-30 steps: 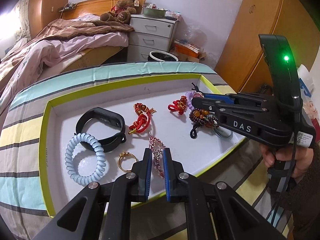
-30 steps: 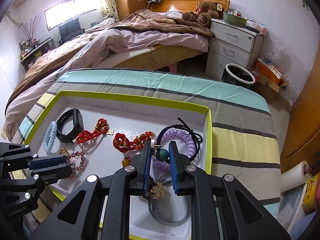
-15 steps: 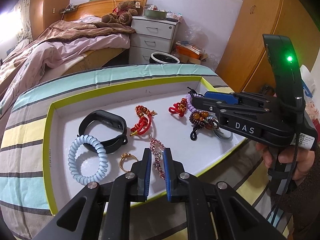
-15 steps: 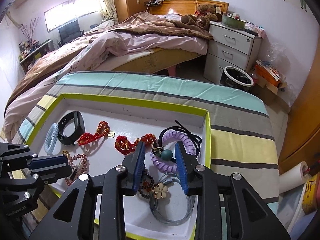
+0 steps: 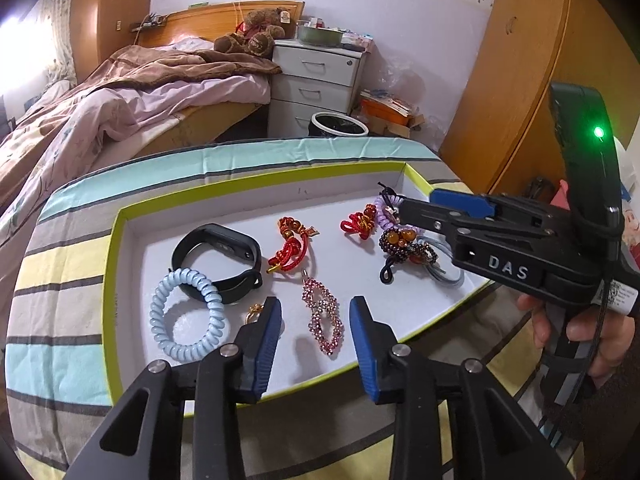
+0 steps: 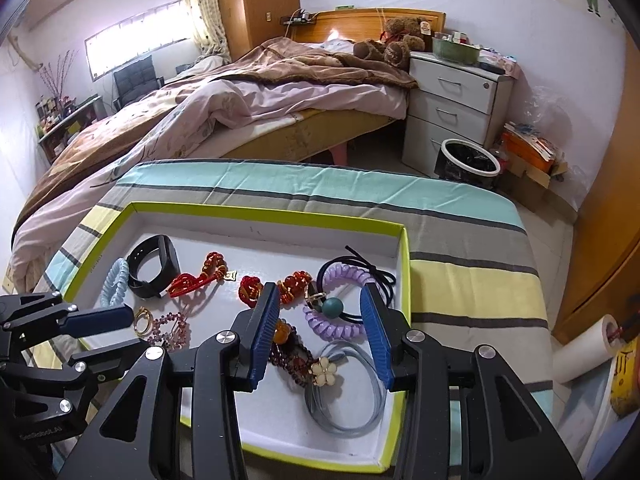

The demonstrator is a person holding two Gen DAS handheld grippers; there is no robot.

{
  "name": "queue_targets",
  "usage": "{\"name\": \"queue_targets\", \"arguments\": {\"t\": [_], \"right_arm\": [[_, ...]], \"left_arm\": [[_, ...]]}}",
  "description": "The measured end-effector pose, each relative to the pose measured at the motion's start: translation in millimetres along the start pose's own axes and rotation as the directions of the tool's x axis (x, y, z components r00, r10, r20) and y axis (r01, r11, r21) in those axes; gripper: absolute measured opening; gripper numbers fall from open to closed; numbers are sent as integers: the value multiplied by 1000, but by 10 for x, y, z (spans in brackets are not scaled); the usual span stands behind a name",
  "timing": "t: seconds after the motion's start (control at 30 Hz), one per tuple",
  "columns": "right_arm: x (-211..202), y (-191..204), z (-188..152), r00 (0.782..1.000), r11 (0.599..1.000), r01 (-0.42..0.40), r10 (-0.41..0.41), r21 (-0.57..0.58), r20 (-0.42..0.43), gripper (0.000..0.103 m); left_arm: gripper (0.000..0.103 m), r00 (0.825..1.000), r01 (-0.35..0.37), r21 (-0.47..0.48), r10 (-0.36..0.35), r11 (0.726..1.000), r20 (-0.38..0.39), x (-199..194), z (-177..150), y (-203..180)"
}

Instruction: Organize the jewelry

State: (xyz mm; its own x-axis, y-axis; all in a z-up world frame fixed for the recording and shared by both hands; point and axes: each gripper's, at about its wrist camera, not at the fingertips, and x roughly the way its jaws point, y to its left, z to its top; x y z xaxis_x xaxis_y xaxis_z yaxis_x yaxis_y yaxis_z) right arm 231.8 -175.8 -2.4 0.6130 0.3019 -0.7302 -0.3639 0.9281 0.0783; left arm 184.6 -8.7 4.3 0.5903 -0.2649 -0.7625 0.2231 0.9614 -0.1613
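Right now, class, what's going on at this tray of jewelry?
A person holds a claw in each hand over a white tray of bracelets and hair ties. Both claws are opening and hold nothing. The left claw frames a pink bracelet lying on the tray. The right claw frames a purple hair tie with a teal bead.

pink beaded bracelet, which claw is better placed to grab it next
Left. The pink beaded bracelet lies right between the left claw's opening jaws, untouched; the right claw hovers over the purple coil tie.
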Motion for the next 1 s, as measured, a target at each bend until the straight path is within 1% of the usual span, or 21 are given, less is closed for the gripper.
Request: {"name": "queue_targets", "arguments": {"t": [0.07,0.17,0.37,0.43,0.5,0.63,0.67,0.77,0.87,1.0], "right_arm": [[-58,-4,-24,1000,1000,6,-6,9,9,43],[-146,-13,-55,1000,999,20,-21,30,20,43],[-323,26,-151,999,998,20,-23,62,39,44],[-387,62,-202,998,997,33,-36,67,44,49],[-467,102,-251,998,997,41,-44,64,54,50],[-702,202,-377,994,996,50,-58,77,95,50],[-740,222,-401,993,995,54,-62,80,101,50],[-881,329,-509,987,992,98,-106,73,119,50],[-975,401,-596,985,991,109,-119,80,126,50],[-1111,506,-705,982,989,121,-132,85,137,51]], "left_arm": [[36,1000,-16,4,16,1000,8,-42,-6,-7],[37,1000,-26,-14,26,1000,15,-107,-30,2],[37,996,-87,-33,87,996,27,-250,-112,3],[37,994,-100,-40,102,994,36,-308,-138,0],[38,991,-124,-46,127,991,47,-374,-168,-14],[38,972,-217,-54,221,975,83,-557,-263,-57],[38,970,-223,-61,228,973,87,-592,-291,-57],[38,965,-244,-86,251,966,81,-677,-378,-40],[38,956,-273,-90,281,958,86,-764,-454,-37],[38,957,-261,-109,272,959,102,-861,-550,-57]]}}
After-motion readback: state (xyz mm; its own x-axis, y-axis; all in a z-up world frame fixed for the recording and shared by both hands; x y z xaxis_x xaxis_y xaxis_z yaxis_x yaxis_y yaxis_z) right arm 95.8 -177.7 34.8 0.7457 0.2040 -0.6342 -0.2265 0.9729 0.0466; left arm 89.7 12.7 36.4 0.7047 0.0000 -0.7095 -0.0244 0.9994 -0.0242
